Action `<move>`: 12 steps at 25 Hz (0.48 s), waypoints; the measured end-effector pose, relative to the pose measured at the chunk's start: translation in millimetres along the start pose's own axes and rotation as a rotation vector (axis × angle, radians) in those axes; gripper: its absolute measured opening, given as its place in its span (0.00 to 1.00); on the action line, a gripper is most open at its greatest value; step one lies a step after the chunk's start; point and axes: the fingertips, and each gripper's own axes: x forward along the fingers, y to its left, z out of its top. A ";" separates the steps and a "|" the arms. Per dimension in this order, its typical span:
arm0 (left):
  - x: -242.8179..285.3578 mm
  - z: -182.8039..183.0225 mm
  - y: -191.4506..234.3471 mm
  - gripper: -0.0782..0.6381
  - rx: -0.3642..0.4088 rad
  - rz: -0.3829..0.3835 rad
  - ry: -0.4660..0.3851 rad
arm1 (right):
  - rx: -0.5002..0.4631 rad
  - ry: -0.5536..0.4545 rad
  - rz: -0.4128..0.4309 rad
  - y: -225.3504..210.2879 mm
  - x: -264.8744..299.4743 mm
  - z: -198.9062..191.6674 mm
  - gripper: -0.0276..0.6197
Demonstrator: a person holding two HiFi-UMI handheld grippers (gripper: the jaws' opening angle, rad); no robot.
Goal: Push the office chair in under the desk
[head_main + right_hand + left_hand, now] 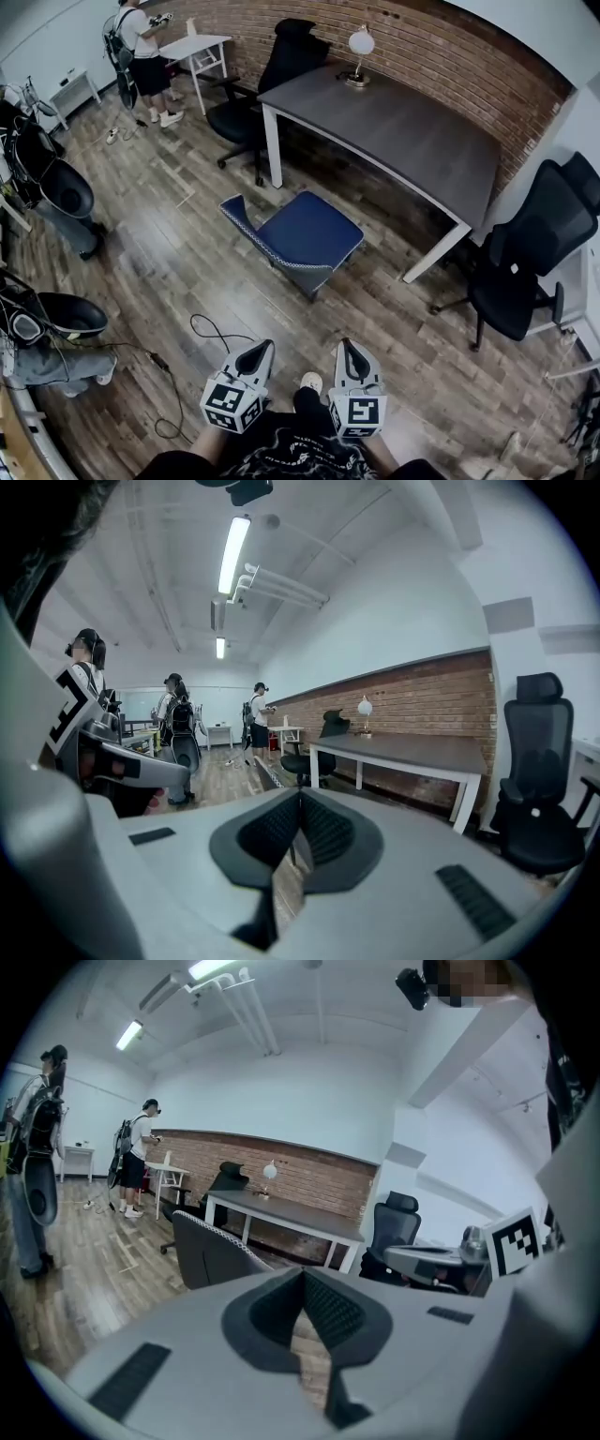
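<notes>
The office chair [298, 234] with a blue seat stands on the wood floor a short way out from the grey desk [403, 127], its back turned toward me. Both grippers hang low near my body, well short of the chair. My left gripper [262, 347] is shut and holds nothing, and so is my right gripper [347, 345]. In the left gripper view the closed jaws [302, 1275] point at the chair's grey back [208, 1252], with the desk [281, 1211] behind it. In the right gripper view the shut jaws [300, 795] cover most of the chair [262, 774]; the desk [412, 752] lies to the right.
A black office chair [267, 80] stands at the desk's left end, another [525, 258] at its right end. A globe lamp [360, 47] sits on the desk. A person [141, 56] stands by a small white table [195, 45]. A cable [178, 375] lies on the floor.
</notes>
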 end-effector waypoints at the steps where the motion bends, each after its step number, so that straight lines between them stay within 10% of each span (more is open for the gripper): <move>1: 7.6 2.2 0.0 0.12 -0.001 0.003 -0.001 | -0.004 -0.003 0.011 -4.2 6.3 2.3 0.05; 12: 67.5 16.8 -6.6 0.12 -0.020 0.067 -0.006 | -0.019 0.005 0.123 -41.4 49.0 6.9 0.05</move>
